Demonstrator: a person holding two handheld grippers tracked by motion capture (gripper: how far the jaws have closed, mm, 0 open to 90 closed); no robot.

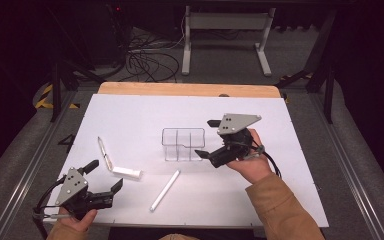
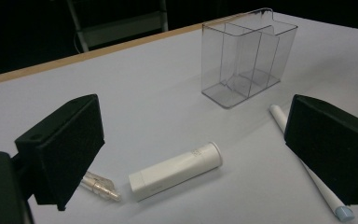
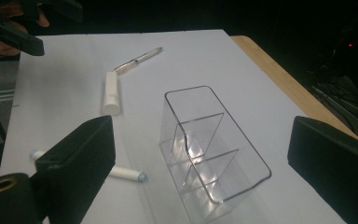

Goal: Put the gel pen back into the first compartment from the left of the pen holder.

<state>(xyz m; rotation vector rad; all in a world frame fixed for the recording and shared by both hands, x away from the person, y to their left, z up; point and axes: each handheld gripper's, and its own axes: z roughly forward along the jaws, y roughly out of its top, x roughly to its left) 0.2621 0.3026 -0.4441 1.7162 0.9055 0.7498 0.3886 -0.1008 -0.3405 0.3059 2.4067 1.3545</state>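
A clear plastic organizer (image 1: pixel 182 145) with three compartments stands upright mid-table. My right gripper (image 1: pixel 206 137) hovers just right of it, open, its jaws pointing at the organizer (image 3: pixel 209 144) without touching it. My left gripper (image 1: pixel 106 174) sits open near the front left corner with nothing between its jaws. Ahead of it lie a short white capped tube (image 2: pixel 175 170), a clear thin pen (image 2: pixel 100 186) and a long white pen (image 2: pixel 307 172) with a pale blue tip. All three lie flat on the table.
The white table top (image 1: pixel 130 115) has a wooden strip (image 1: pixel 187 89) along its far edge. Beyond it are a desk frame (image 1: pixel 225 35) and a tangle of cables (image 1: pixel 147 62) on the floor. Metal rails (image 1: pixel 25 170) run along both sides.
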